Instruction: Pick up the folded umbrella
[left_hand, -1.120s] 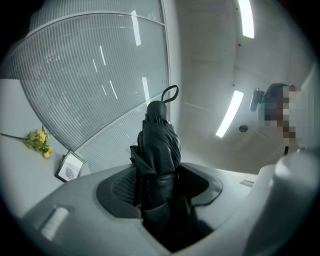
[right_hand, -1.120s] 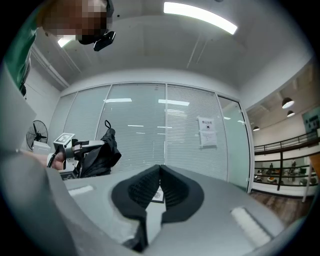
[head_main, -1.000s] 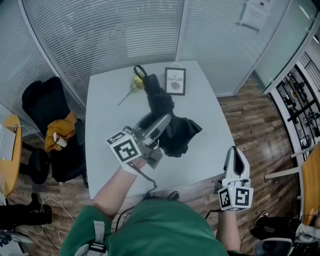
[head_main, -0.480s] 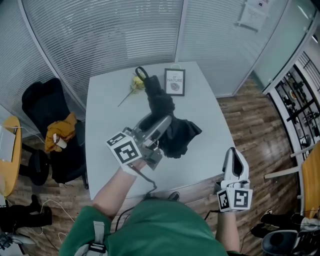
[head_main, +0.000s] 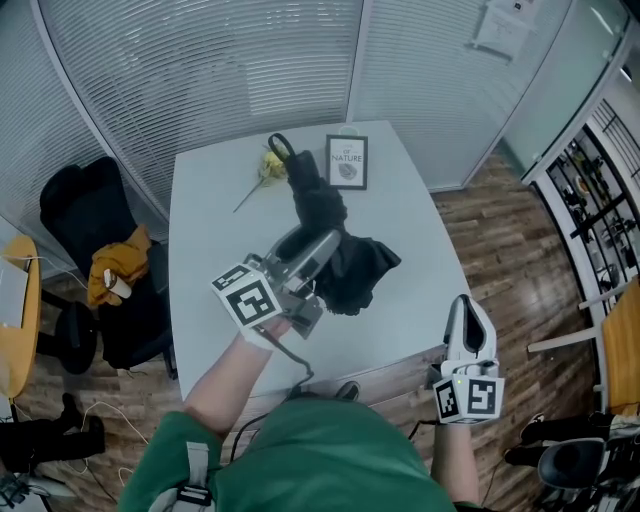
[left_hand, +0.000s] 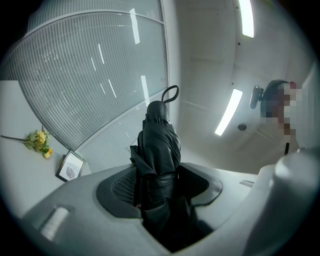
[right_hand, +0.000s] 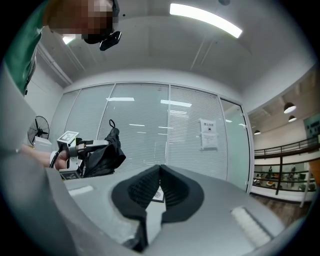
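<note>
Pinches the folded umbrella (head_main: 322, 205) in the left claw (head_main: 318, 252), raised over the table (head_main: 205, 225). Holds the right claw (head_main: 470, 308) pressed together, empty, off the table's edge.

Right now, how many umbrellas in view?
1: the black folded umbrella, clamped in the left gripper. The right gripper is shut and empty. The cluttered chair at left could hide another.
</note>
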